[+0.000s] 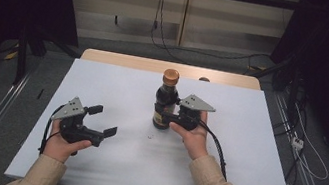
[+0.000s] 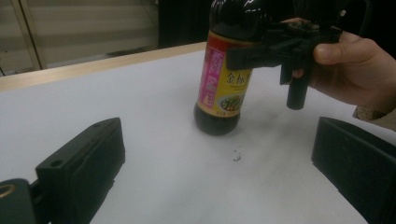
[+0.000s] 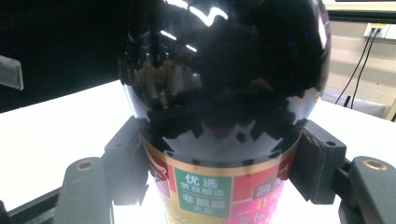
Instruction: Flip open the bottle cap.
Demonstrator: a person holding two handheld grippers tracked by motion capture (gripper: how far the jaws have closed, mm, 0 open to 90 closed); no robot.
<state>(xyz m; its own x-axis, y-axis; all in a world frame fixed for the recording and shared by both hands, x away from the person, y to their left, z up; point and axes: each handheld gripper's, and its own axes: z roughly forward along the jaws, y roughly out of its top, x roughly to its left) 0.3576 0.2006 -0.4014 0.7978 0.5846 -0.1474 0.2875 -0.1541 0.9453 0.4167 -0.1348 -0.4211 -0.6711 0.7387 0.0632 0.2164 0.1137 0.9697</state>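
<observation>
Slippage is the risk: the right gripper [image 1: 172, 117] pinches the upright dark glass sauce bottle with an orange cap [image 1: 165, 100] near mid-desk across its glossy label band, so a lift could tip it, while the left gripper [image 1: 102, 120] idles with jaws spread.

A white-topped table [image 1: 117, 89] with a pale wooden strip along its far edge carries the work; a dark sauce bottle [image 1: 165, 100] with a gold cap stands upright on it near the middle; a small speck of debris [image 1: 150, 135] lies just beside the bottle's base.
</observation>
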